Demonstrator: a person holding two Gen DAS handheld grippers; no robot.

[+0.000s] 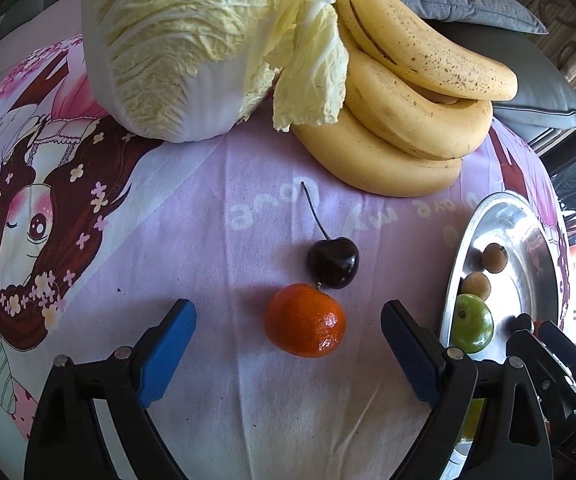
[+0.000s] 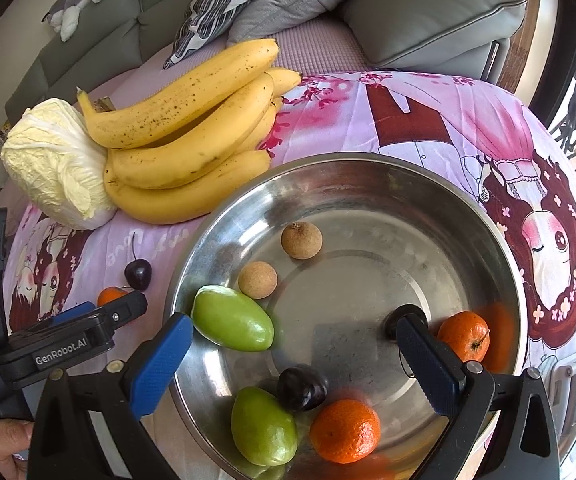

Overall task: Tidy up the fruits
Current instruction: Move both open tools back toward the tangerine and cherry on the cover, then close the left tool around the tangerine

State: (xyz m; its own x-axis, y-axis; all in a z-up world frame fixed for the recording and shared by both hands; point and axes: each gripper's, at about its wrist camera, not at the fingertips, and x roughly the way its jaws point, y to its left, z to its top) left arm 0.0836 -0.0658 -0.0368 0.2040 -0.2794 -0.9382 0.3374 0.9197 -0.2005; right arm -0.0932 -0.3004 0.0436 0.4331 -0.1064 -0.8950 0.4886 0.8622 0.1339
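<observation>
A small tangerine (image 1: 304, 320) lies on the pink cloth, touching a dark cherry (image 1: 332, 262) with a long stem. My left gripper (image 1: 288, 308) is open and points down at the cloth. The tangerine sits between its blue fingers, and neither pad touches it. My right gripper (image 2: 295, 322) hangs open over the steel bowl (image 2: 368, 160), holding nothing. In the bowl are two green fruits (image 2: 231, 318), two tangerines (image 2: 344, 430), two brown longans (image 2: 302, 240) and a dark cherry (image 2: 302, 388). A second dark fruit (image 2: 392, 320) is partly hidden by the right finger.
A bunch of bananas (image 1: 408, 120) and a napa cabbage (image 1: 191, 40) lie on the cloth behind the loose fruit. The bowl's rim (image 1: 468, 232) is just right of the left gripper. Grey sofa cushions (image 2: 428, 20) stand behind the table. A hand (image 2: 3, 448) shows at the lower left.
</observation>
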